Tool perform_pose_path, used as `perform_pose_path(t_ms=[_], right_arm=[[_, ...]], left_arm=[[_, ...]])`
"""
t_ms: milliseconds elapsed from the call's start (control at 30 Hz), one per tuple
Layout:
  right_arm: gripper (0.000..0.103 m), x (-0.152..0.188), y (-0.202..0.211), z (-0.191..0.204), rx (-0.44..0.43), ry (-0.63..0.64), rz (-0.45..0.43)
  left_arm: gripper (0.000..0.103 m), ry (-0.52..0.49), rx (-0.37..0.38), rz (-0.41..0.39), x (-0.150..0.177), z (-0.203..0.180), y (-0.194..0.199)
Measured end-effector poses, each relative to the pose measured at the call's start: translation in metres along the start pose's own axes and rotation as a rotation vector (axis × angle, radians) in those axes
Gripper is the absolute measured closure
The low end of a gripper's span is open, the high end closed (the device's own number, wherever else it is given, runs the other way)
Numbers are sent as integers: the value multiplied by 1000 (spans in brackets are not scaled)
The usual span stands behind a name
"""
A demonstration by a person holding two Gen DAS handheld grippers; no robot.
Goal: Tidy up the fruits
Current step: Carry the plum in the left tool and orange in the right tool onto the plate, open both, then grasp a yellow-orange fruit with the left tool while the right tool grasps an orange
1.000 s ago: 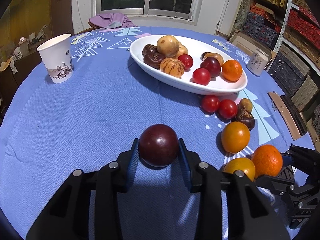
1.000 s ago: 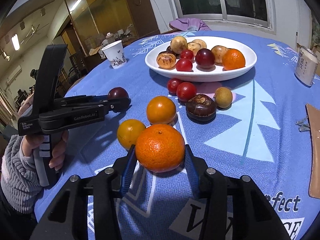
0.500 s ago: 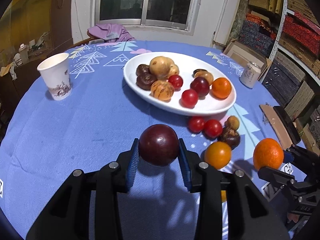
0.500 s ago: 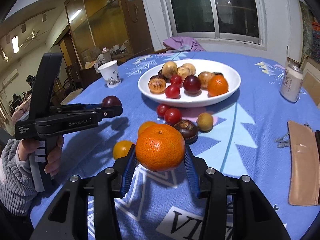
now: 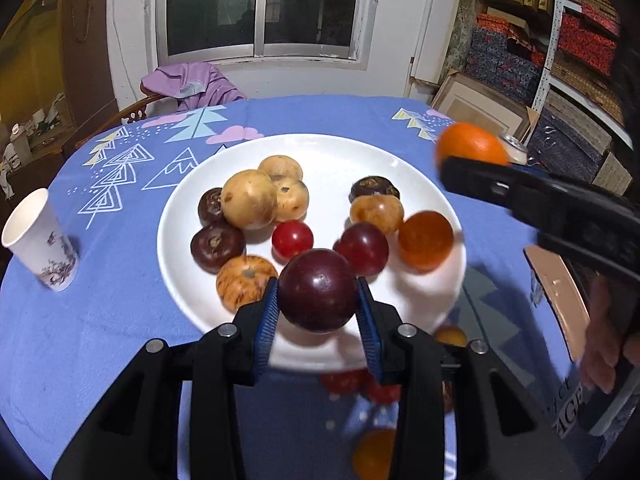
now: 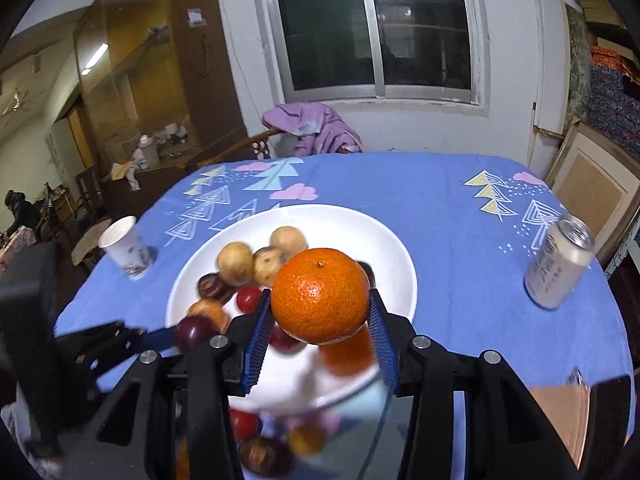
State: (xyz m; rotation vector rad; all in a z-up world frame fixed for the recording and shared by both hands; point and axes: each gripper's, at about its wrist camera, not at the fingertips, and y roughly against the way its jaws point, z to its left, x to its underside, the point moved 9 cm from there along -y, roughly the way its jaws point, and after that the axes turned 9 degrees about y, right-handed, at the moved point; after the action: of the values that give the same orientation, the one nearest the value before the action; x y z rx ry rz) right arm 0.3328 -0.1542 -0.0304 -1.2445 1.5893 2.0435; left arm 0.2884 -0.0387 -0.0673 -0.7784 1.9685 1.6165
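One drink can [image 6: 559,265], right view only

Showing indoor light from a ceiling strip [image 6: 93,65] against a dark window [image 6: 376,24], glinting off the plum [image 5: 318,290] and plate [image 5: 404,160], smearing with motion blur at the lower fruit and the right gripper [image 5: 472,168], bending and darkening at the fisheye edges.

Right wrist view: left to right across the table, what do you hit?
Paper cup → white plate of fruit, with the orange gripped by the right gripper in front of it → drink can.
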Motion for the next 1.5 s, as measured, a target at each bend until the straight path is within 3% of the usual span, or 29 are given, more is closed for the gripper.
perform_pose_path(t_ms=[233,367,500,733,867,1067,1167,1333,1500], right_arm=[[56,-14,-74,-2,3,-16,112],[53,-12,-88,-5,-28,-56,140],[39,-13,-63,-17,-15,-105,59],[39,21,-5,-26,-22,-124,17],[36,58,35,-24,-49,-156,-19],[34,106,71,-20,-83,-210,-46],[30,120,77,-21,-98,-240,-43],[29,123,79,-16,-112,-232,-43],[29,122,80,-11,-122,-222,-41]], left_arm=[[65,7,6,10,-15,2,-24],[59,-35,7,1,-12,-2,-26],[46,-22,0,-18,-15,1,-19],[45,25,-16,-45,-11,19,6],[45,57,-16,-31,12,31,28],[44,-9,-27,-26,64,27,63],[37,-59,-19,-42,92,18,81],[35,-141,-7,-39,124,-2,89],[33,-153,3,-7,130,-8,83]])
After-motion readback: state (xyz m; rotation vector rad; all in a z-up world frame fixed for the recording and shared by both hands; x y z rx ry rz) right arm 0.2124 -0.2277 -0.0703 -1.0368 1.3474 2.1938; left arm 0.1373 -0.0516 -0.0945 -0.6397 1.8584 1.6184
